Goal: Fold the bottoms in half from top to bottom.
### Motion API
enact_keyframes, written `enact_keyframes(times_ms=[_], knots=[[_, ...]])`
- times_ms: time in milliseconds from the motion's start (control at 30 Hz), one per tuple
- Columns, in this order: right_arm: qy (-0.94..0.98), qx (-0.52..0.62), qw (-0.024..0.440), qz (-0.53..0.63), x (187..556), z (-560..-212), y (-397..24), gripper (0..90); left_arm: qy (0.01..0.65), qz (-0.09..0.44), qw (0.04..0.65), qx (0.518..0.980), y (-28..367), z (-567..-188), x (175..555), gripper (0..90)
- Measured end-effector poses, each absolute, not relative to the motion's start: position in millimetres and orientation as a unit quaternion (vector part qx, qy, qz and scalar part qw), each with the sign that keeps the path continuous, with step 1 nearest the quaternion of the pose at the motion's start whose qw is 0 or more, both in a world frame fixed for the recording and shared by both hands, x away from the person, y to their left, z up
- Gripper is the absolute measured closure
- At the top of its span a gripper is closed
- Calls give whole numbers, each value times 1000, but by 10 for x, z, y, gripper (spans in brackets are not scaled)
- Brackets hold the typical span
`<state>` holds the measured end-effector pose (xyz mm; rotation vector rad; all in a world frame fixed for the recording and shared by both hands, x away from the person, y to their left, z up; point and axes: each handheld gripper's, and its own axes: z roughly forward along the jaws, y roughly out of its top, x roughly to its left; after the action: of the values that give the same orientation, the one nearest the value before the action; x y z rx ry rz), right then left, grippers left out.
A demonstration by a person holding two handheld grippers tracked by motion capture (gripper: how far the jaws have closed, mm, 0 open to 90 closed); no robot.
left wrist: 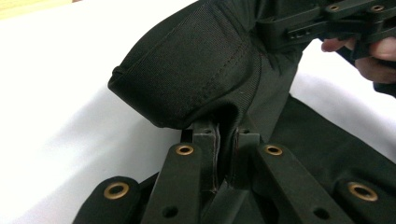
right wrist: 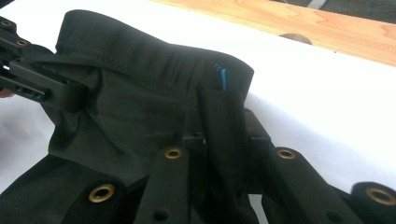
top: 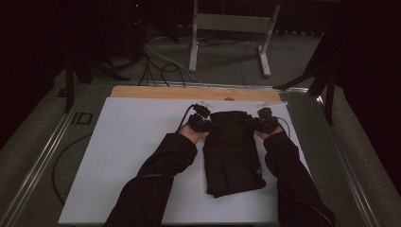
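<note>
A black folded garment lies on the white sheet in the middle of the table. My left gripper is shut on the garment's far left corner, and my right gripper is shut on its far right corner. In the left gripper view the black jaws pinch a fold of the black cloth, which bulges up above them, lifted off the sheet. In the right gripper view the jaws clamp a strip of the cloth beside a small blue mark. The other gripper shows at the far left.
A wooden board edge runs along the far side of the white sheet. Cables and a metal stand are on the floor beyond the table. Metal rails flank the table's sides.
</note>
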<state>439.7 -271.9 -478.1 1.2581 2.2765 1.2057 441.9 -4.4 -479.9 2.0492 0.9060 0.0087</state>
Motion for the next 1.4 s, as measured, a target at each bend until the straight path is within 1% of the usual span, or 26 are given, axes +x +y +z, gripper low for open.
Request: enact_keyframes(times_ms=[767,1400], knots=[[778,427,150,436,4028,-4707,-2781,772,329,-12,443,834,-36,-4689,4108,855],[777,417,154,446,3666,-4732,-2772,772,309,-15,441,843,-21,-4698,3794,855]])
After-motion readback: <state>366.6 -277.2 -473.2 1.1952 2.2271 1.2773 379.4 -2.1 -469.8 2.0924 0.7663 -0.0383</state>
